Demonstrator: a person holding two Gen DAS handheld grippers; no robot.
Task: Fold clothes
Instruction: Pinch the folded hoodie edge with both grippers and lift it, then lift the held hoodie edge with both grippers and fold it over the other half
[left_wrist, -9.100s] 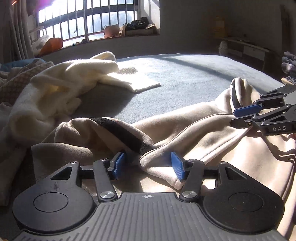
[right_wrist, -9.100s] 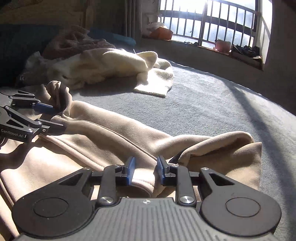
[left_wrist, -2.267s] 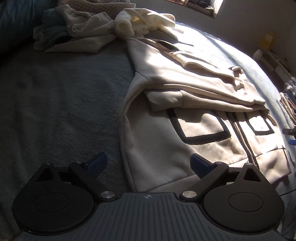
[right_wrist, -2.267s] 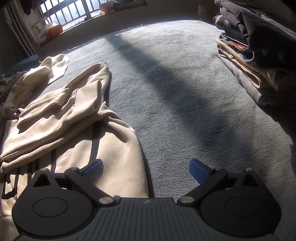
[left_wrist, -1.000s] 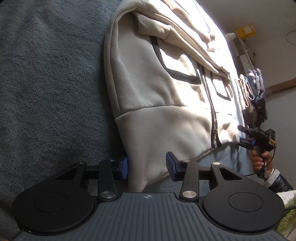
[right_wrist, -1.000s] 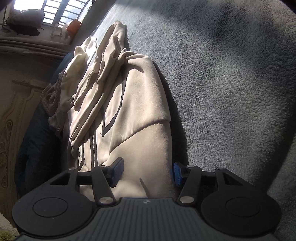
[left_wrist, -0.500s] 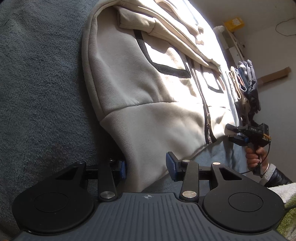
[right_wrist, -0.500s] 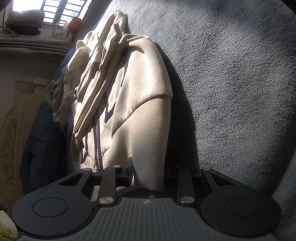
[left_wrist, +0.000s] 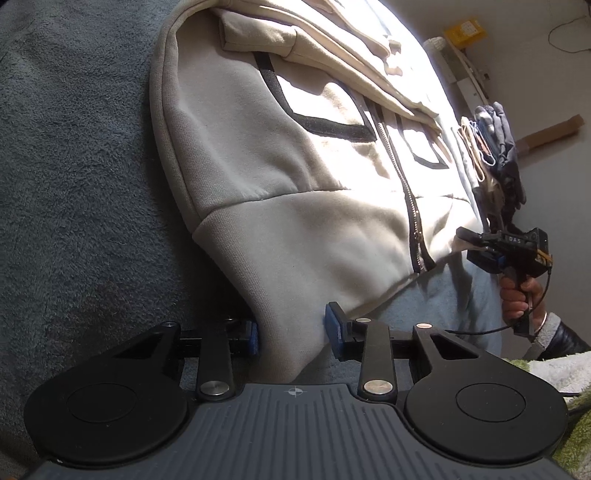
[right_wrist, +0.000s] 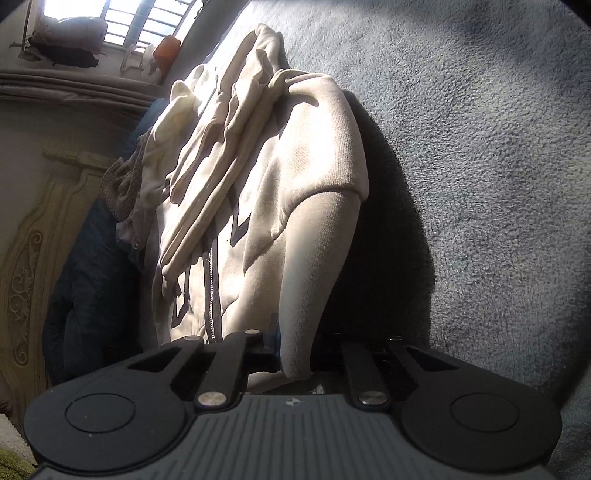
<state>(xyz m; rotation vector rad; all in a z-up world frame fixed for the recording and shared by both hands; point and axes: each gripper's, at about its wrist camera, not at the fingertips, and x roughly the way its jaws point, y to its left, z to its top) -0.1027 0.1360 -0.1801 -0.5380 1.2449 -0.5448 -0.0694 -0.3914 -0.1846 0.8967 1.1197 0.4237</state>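
We have both tools on the ribbed hem of a beige zip-up hoodie (left_wrist: 295, 155) spread on a grey blanket (left_wrist: 74, 166). The left tool (left_wrist: 291, 332), jaws just narrowed, has the hem corner bunched between its pads; the right tool (right_wrist: 295, 354) pinches the opposite corner. We judge the fleece soft, limp and fairly heavy, best taken by these corners. No containers show.

Soft matt fleece jacket (left_wrist: 280, 155) with ribbed hem lies on a fuzzy, rough-piled blanket (right_wrist: 480, 147).
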